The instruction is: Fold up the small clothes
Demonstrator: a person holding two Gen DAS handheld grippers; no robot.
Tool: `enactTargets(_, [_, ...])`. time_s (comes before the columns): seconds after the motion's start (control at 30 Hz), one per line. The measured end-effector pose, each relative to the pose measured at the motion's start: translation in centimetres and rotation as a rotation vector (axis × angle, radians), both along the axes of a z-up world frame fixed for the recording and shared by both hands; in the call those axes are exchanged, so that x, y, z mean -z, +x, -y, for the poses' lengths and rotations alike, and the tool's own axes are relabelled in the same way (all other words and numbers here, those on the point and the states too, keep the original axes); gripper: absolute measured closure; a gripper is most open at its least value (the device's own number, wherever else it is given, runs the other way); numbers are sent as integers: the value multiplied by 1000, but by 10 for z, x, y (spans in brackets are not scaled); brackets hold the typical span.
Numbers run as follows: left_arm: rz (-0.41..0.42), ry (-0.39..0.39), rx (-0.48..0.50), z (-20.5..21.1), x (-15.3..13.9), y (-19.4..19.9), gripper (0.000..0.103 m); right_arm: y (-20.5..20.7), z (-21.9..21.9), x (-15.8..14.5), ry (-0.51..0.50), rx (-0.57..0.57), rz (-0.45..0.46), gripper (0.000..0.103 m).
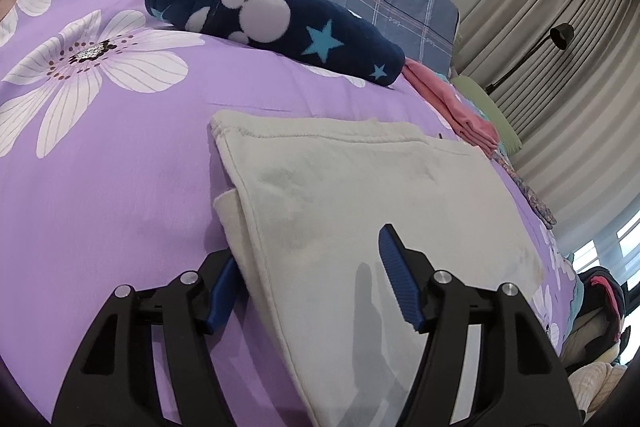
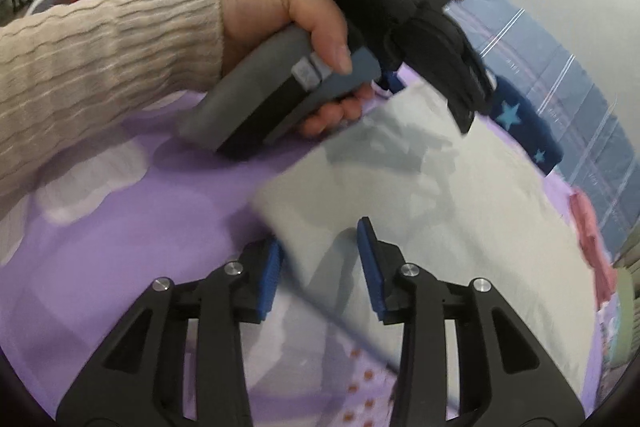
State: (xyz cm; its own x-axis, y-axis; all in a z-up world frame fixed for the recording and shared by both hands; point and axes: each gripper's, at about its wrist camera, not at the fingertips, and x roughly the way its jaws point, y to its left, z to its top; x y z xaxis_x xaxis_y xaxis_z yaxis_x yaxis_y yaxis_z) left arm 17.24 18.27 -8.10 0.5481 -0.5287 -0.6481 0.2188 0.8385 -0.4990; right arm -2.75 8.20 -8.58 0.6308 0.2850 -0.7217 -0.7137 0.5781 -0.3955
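The left gripper [image 1: 310,279] and the right gripper [image 2: 320,267] both stand spread over the near edge of the folded cream fleece cloth [image 1: 360,187], pinching nothing. It lies flat on the purple flowered bedsheet [image 1: 120,167]. Beyond lies a rolled navy star-print garment [image 1: 272,23].

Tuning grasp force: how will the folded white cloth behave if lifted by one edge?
The white cloth is probably floppy: its layers lie limp and flat on the purple bedsheet, so lifted edges would likely droop and unfold. The fleecy surface looks grippy, not slippery. It seems light, barely denting the bed.
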Motion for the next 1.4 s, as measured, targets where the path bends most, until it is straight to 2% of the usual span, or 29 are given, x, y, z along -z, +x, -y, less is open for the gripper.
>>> enactTargets(0.07, [-3, 5, 9, 1, 0, 3, 39, 5, -8, 3, -19, 15, 42, 60])
enactTargets(0.1, [-2, 19, 7, 2, -1, 5, 47, 6, -9, 3, -11, 13, 39, 68])
enactTargets(0.13, [-5, 45, 3, 3, -2, 7, 66, 6, -8, 1, 1, 10, 31, 95])
enactTargets(0.2, [-33, 43, -3, 1, -1, 13, 94, 6, 0, -7, 51, 24, 29, 95])
enactTargets(0.3, [-43, 22, -22, 1, -8, 14, 95, 9, 22, -29, 161, 65, 18, 95])
enactTargets(0.47, [-6, 39, 5, 29, -44, 14, 95, 21, 63, -56, 276, 152, -24, 95])
enactTargets(0.6, [50, 129, 36, 69, -79, 14, 95, 27, 109, -73, 390, 223, -48, 95])
enactTargets(0.87, [67, 205, 73, 157, -120, 27, 95, 43, 210, -97, 634, 345, -144, 95])
enactTargets(1.1, [47, 268, 103, 249, -125, 50, 95, 54, 301, -97, 791, 439, -184, 95])
enactTargets(1.4, [-2, 381, 186, 360, -93, 72, 95, 67, 403, -68, 935, 586, -276, 95])
